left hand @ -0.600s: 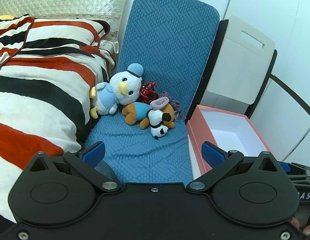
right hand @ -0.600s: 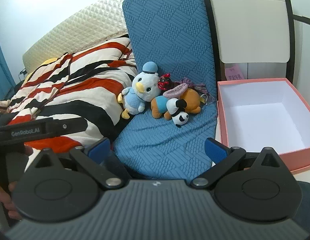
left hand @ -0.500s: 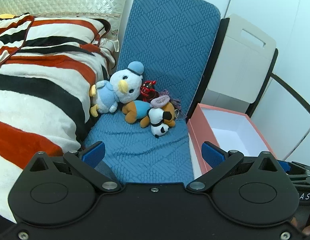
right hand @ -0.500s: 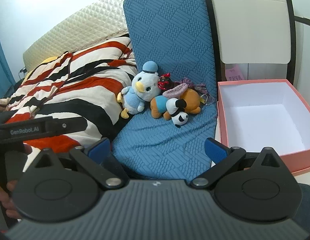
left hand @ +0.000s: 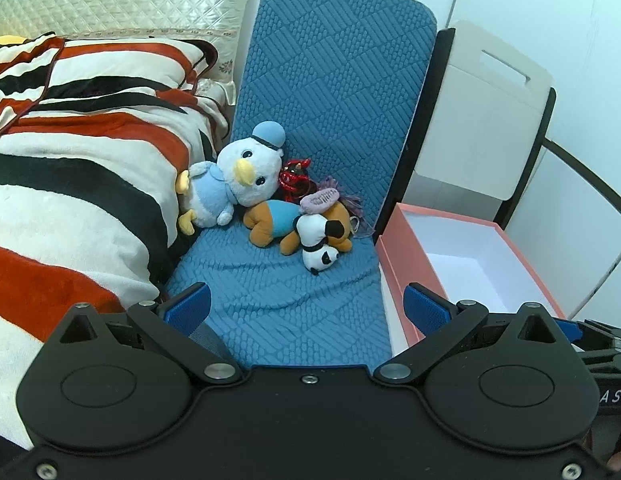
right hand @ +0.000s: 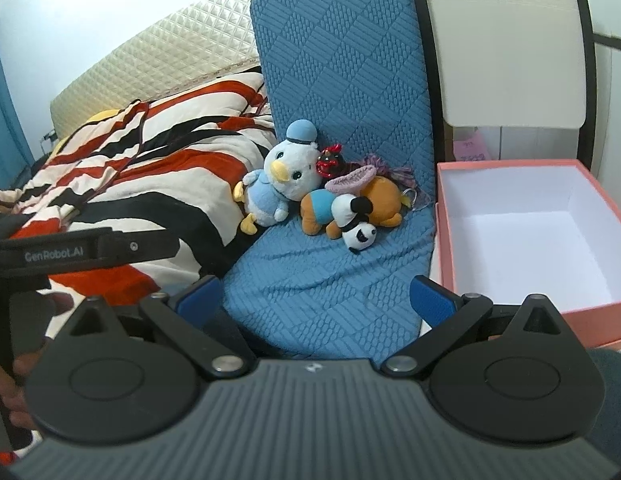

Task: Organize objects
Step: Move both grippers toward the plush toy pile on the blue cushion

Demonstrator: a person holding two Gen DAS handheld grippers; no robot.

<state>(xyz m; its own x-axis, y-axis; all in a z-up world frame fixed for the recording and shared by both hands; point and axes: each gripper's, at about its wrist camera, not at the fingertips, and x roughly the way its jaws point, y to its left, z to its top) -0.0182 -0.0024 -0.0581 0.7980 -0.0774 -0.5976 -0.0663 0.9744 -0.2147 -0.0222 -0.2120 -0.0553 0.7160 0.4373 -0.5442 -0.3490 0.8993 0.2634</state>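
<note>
Plush toys (left hand: 270,204) on cushion (left hand: 294,300), box (left hand: 394,248) right.

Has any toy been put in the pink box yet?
No, the pink box shows only its bare white inside, while the duck plush and the other toys lie on the blue cushion.

Bare blue mat (left hand: 278,312) before toys (left hand: 294,216)

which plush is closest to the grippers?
The small panda plush, black and white, lying at the front of the pile on the blue cushion. The duck plush and the orange plush sit further back.
</note>
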